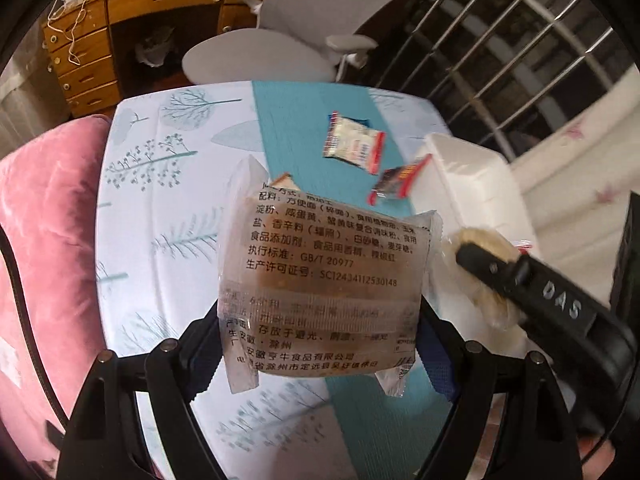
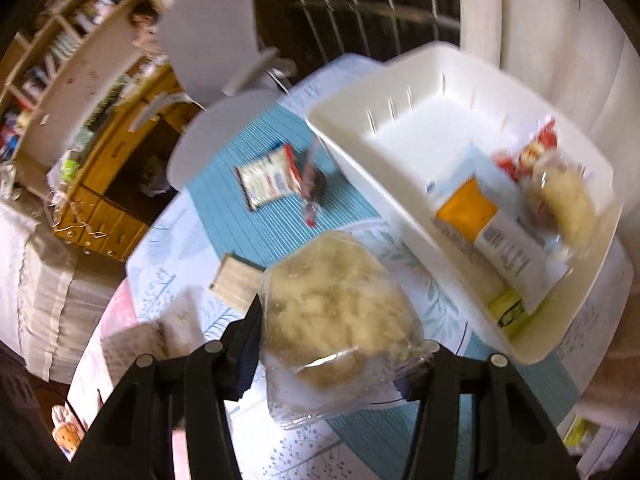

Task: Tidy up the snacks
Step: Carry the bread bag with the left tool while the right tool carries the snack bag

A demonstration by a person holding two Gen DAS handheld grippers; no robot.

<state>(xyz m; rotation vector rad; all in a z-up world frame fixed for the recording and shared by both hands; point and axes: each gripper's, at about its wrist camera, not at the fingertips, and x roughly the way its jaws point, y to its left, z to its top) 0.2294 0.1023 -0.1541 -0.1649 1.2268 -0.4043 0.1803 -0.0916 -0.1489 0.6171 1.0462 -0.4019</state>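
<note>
My left gripper [image 1: 320, 344] is shut on a clear snack packet with black Chinese print [image 1: 324, 276], held above the table. My right gripper [image 2: 340, 344] is shut on a clear-wrapped pale crumbly cake [image 2: 336, 300]; it also shows at the right of the left wrist view [image 1: 484, 256]. A white bin [image 2: 360, 136] stands on the right of the table and holds an orange-and-white packet [image 2: 480, 220], a red-and-white packet [image 2: 532, 152] and another wrapped cake [image 2: 564, 204]. On the teal runner lie a silver packet with red ends [image 2: 268, 178] and a small dark red packet [image 2: 312, 192].
A tan snack [image 2: 234, 284] lies on the tree-print tablecloth [image 1: 160, 200]. A pink cushion [image 1: 44, 240] is at the left. A grey office chair [image 1: 320, 20] and a wooden desk [image 1: 100, 40] stand behind the table. Metal window bars [image 1: 520, 40] are at the back right.
</note>
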